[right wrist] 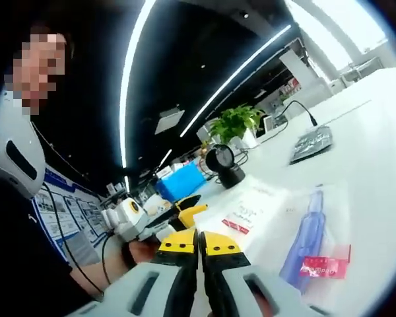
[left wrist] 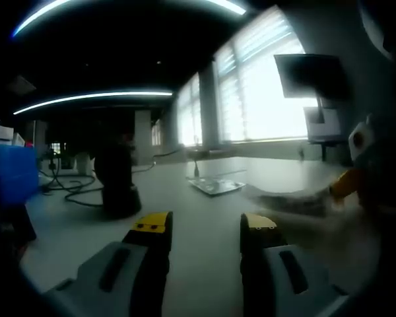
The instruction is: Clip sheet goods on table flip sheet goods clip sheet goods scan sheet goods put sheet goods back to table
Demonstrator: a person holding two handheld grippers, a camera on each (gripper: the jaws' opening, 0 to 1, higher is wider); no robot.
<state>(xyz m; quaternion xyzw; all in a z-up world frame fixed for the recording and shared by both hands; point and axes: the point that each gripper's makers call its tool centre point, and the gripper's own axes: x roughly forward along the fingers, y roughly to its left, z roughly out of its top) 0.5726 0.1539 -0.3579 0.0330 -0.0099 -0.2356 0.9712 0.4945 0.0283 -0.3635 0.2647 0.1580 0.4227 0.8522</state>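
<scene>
potted plant [right wrist: 233, 123] | blue box [right wrist: 179, 181] | wall monitor [left wrist: 311, 74] | black cables [left wrist: 72, 189]

The left gripper [left wrist: 204, 231] has two grey moulded bodies, each with a dark oval slot along its top, ending in black fingers [left wrist: 152, 231] capped with yellow tips that bear small dark markings. The right gripper [right wrist: 199, 243] matches it: grey shells with dark slots, black inner faces and yellow caps on the fingers [right wrist: 179, 242]. In the right gripper view the other tool shows a white housing with yellow parts, and the person [right wrist: 16, 198] wears a dark top under a pale grey vest.
</scene>
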